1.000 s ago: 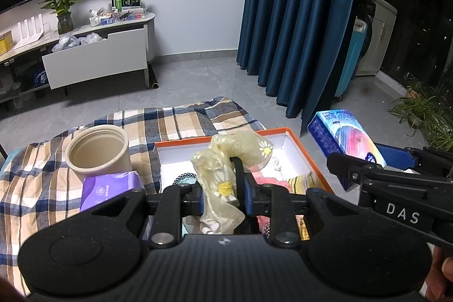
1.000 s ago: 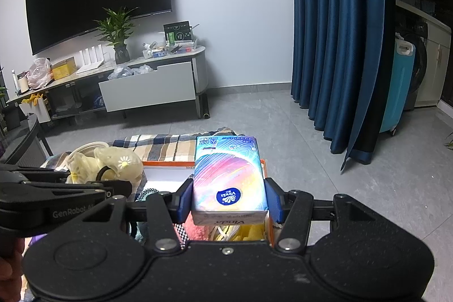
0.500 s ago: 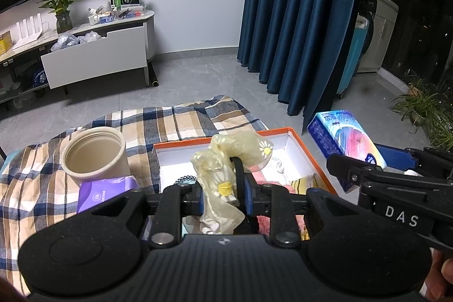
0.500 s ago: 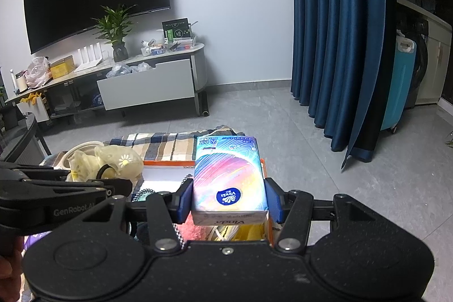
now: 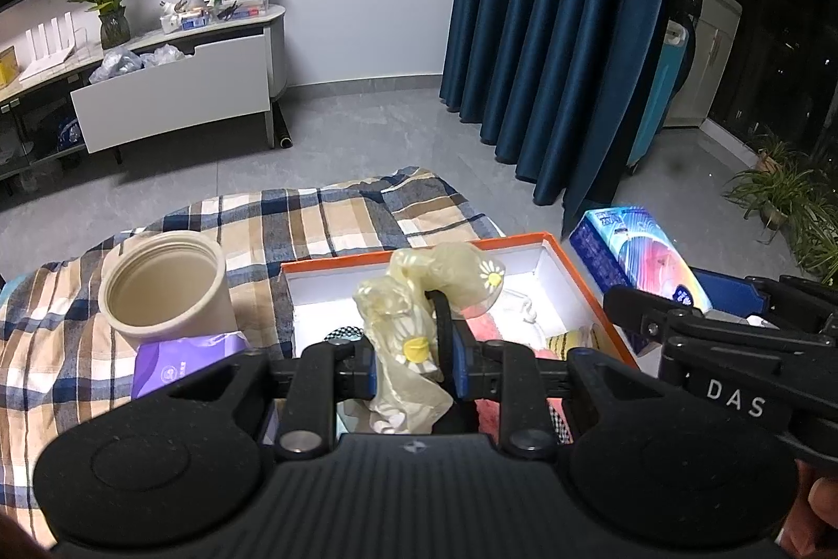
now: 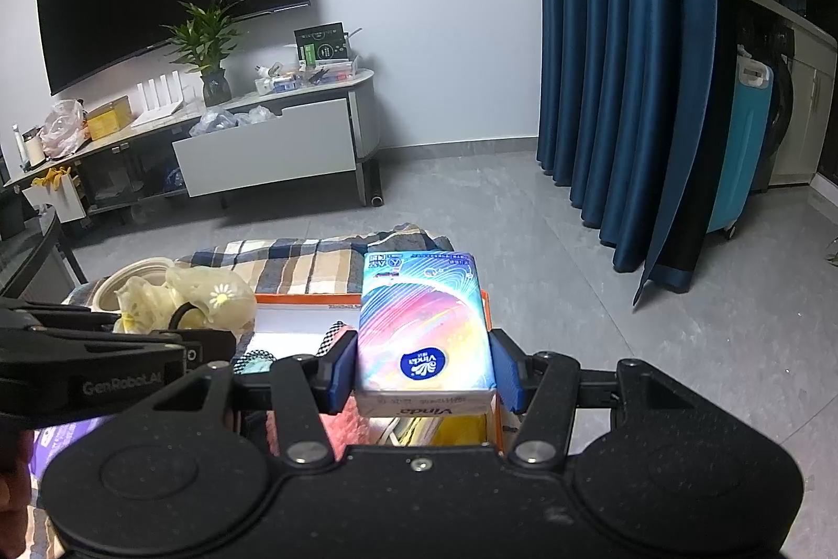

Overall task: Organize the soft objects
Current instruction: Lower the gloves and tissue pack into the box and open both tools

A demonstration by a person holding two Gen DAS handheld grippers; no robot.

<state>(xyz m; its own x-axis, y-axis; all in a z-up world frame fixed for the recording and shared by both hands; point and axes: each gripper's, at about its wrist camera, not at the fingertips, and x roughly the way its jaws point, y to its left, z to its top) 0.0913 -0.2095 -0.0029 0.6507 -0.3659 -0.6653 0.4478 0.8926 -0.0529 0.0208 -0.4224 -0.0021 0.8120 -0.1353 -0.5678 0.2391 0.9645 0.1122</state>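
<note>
My left gripper (image 5: 414,362) is shut on a crumpled pale-yellow daisy-print cloth (image 5: 419,297), held above the orange-rimmed white box (image 5: 414,256). The right wrist view shows that cloth (image 6: 209,294) at the left. My right gripper (image 6: 424,373) is shut on a colourful Vinda tissue pack (image 6: 424,323), its blue pads (image 6: 343,375) pressing both sides, over the box's right end (image 6: 309,297). From the left wrist view the tissue pack (image 5: 639,255) hangs beyond the box's right rim. Soft items lie in the box: a pink cloth (image 5: 489,331), a yellow striped one (image 5: 568,341) and a checkered band (image 6: 330,333).
A beige round container (image 5: 162,292) and a purple packet (image 5: 183,362) sit left of the box on a plaid blanket (image 5: 324,223). Grey floor lies beyond, with a TV cabinet (image 6: 262,145), blue curtains (image 6: 618,61) and potted plants (image 5: 780,197) at the right.
</note>
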